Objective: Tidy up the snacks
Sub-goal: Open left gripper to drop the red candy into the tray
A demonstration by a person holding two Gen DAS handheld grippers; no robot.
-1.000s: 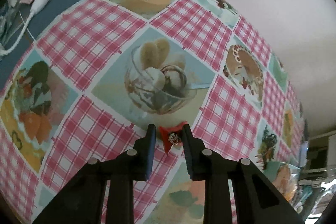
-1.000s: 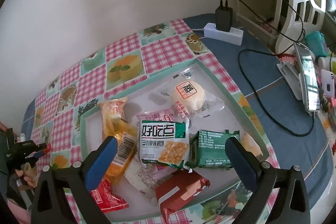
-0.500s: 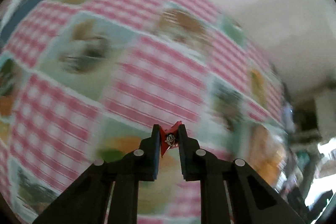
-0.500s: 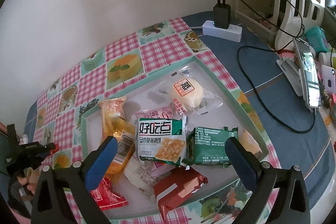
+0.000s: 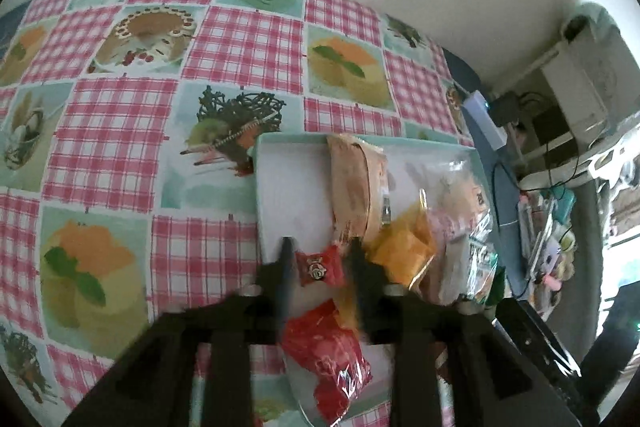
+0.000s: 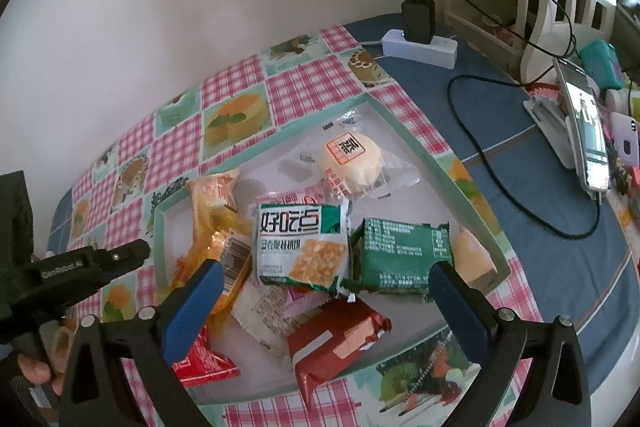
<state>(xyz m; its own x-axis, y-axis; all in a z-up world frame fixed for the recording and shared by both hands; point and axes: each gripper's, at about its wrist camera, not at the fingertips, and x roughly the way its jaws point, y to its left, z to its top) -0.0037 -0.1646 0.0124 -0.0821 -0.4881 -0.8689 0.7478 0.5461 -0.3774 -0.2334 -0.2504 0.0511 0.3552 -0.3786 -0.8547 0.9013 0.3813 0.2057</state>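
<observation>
Checked cloth [image 5: 240,39] covers most of the tabletop, blue cover [image 6: 540,167] on the rest toward the far right corner. Tray [image 6: 424,155], teal rim, sits on the cloth with the snacks piled inside: green pack [image 6: 404,255] near its right edge, cracker pack [image 6: 300,247] in the middle touching it, orange pack [image 6: 212,223] along the left edge, bun [image 6: 352,155] in clear wrap toward the far edge, brown-red pack [image 6: 332,339] at the near edge, red pack [image 6: 200,359] at the near left corner. Right gripper [image 6: 324,291] hangs above the near side of the tray, jaws wide apart, holding nothing. Left gripper [image 5: 320,259] is over the tray's near left corner; jaws are blurred but spread, with a small red candy [image 5: 318,267] between them, apparently not clamped — contact with the fingers not resolvable. Power strip [image 6: 420,47] with black charger [image 6: 418,15] sits at the far edge on the blue cover, phone [image 6: 588,131] on a stand at the right edge.
</observation>
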